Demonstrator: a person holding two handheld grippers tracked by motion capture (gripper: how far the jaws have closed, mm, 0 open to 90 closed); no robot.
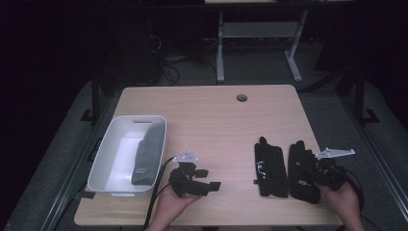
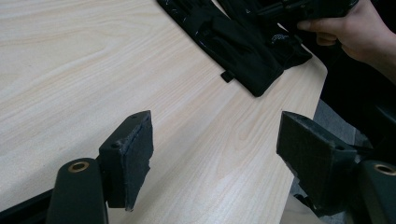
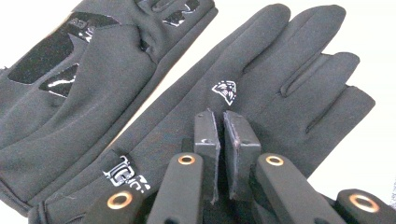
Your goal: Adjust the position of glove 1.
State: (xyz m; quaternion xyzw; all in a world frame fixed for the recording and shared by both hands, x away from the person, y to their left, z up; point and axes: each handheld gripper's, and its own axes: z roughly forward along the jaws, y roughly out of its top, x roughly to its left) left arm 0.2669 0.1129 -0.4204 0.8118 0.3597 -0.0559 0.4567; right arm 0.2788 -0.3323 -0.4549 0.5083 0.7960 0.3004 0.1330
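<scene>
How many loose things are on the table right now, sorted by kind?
Black gloves: 2, the left one and the right one, flat on the table.
White bin: 1.
Grey folded item, in the bin: 1.
Total: 4.

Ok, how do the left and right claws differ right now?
The left claw stands wide open above bare table; the right claw has its jaws pressed nearly together over a black glove. The left claw holds nothing; whether the right claw pinches glove fabric I cannot tell. Both are black, each in a hand.
</scene>
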